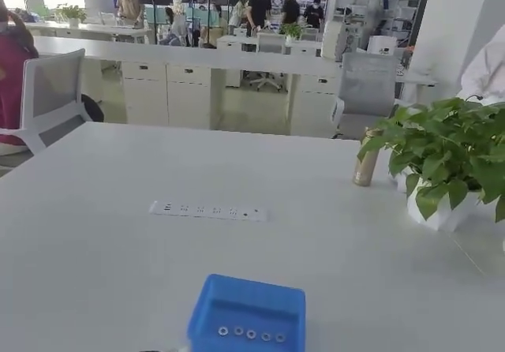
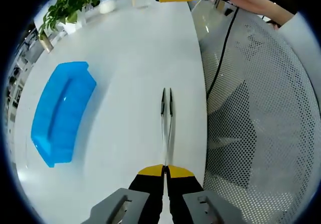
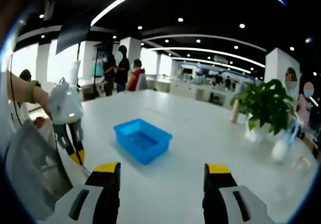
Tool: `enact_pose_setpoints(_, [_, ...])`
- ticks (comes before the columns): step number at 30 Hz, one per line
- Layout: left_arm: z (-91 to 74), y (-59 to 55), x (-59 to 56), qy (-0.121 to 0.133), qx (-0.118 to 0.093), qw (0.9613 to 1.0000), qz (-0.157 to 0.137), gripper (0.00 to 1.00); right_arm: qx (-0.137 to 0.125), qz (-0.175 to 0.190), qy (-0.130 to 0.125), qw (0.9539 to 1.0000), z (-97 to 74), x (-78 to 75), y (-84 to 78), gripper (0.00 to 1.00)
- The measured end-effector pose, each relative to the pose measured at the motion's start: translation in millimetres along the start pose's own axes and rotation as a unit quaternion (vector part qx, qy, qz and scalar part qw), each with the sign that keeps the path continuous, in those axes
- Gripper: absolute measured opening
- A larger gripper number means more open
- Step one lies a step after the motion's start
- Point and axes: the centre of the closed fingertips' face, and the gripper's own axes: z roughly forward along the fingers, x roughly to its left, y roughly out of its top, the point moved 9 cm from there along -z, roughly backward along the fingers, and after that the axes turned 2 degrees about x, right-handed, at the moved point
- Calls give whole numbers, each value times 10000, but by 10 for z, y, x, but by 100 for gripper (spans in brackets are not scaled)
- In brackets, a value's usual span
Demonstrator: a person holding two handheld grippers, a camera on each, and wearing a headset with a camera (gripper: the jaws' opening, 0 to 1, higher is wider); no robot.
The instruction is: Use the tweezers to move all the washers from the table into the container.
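Five small silvery washers (image 1: 251, 334), blue container (image 1: 256, 284)

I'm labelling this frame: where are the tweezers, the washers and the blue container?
tweezers (image 2: 166, 156), left gripper view, lower shaft.
washers (image 1: 251, 334), head view, middle washer of the row.
blue container (image 1: 251, 289), head view, far wall.
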Motion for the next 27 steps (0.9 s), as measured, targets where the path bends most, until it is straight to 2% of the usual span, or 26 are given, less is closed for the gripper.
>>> enact_pose_setpoints(1, [6,4,1,-1,35,10000,2,0,-97,143,-54,9998,9,-36,2,73])
enact_pose_setpoints(3, [18,6,3,-6,123,9999,13,0,-188,136,-152,9996,19,-48,24,79])
enact_pose_setpoints(9, [22,-15,4,-58,283,9996,-36,0,-198,69,-39,9998,37,1,53,79])
enact_pose_setpoints(12, [15,-17,0,-39,273,9996,-51,0,-258,68,22,9996,54,24,70,80])
enact_pose_setpoints(19, [19,-10,1,47,422,9991,94,0,-183,87,36,9998,61,27,57,80])
enact_pose_setpoints(23, [6,-83,27,72,341,9993,-102,0,-98,-119,-105,9998,49,32,53,81])
enact_pose_setpoints(25, [-38,-129,28,108,149,9992,-342,0,-86,-204,-128,9997,50,48,56,82])
enact_pose_setpoints(27, [-94,-175,10,-36,-66,9982,-602,7,-79,-254,-124,9996,50,53,60,83])
